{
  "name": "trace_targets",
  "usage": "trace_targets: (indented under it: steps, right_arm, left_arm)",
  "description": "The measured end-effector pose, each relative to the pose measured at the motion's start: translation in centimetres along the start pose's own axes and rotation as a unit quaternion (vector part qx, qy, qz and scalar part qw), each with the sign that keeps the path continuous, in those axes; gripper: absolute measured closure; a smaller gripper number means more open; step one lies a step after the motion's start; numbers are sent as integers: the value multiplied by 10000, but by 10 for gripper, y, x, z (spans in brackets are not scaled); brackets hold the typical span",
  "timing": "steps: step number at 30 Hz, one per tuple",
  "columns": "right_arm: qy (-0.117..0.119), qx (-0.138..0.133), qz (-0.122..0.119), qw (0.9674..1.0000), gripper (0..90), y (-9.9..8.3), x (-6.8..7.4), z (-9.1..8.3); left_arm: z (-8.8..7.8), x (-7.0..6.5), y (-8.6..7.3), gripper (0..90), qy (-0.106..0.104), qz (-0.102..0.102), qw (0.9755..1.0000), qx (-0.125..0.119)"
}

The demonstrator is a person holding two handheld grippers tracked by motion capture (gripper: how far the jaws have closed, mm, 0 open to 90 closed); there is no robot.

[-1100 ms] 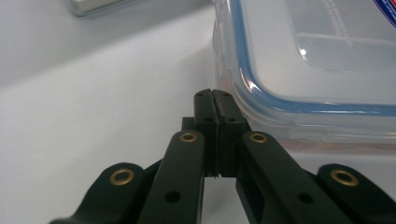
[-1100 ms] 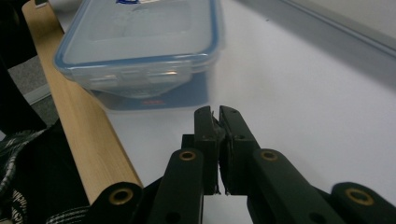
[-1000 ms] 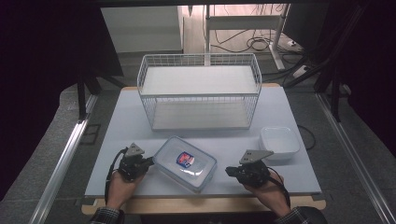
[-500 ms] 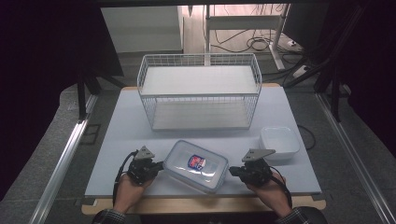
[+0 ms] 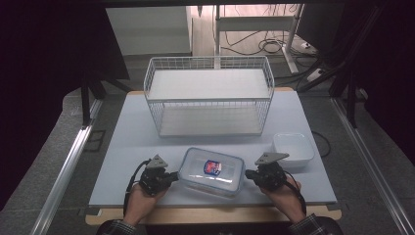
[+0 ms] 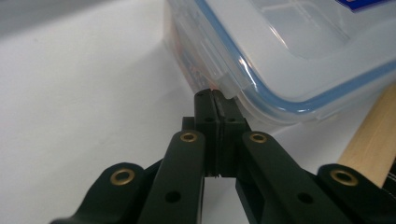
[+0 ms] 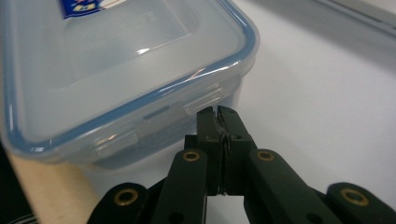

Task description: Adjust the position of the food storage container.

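A clear lidded box (image 5: 211, 171) with a blue seal and a small sticker lies near the table's front edge, between my two grippers. My left gripper (image 5: 172, 177) is shut, its tips touching the side latch of the box (image 6: 303, 46); in the left gripper view the jaws (image 6: 214, 95) meet with nothing between them. My right gripper (image 5: 248, 173) is shut too, its tips (image 7: 218, 111) right under the latch flap on the other end of the box (image 7: 116, 56). Both point inward at the box, low over the table.
A white wire basket shelf (image 5: 208, 93) stands at the back middle of the pale table (image 5: 127, 142). A small white tray (image 5: 292, 149) sits just behind my right gripper. The wooden front rim (image 5: 210, 214) runs close below the box.
The box has slid to the right along the front of the table, and my left gripper has followed it rightward. My right gripper has barely shifted.
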State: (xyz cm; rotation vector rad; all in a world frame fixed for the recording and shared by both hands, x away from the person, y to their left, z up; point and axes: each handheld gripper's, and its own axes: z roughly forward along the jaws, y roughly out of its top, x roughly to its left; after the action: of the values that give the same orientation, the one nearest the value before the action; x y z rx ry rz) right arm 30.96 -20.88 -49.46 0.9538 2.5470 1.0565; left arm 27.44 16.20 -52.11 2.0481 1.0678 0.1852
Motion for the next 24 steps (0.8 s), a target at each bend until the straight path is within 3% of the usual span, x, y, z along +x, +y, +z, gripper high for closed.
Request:
trace_targets:
  steps: [5,17,19,24]
  right_arm:
    - [-236,-7,98,9997,890,5,-12,6]
    - [-318,-82,118,9994,887,12,-20,16]
    - [-342,-95,79,9993,872,11,-19,14]
    - [-424,-176,-40,9989,792,7,-14,1]
  left_arm:
    - [3,-6,2,897,-42,95,9999,31]
    - [2,-6,3,879,-87,224,9997,54]
    - [-1,-6,3,867,-7,304,9995,52]
    - [-19,0,-2,763,158,301,9991,-272]
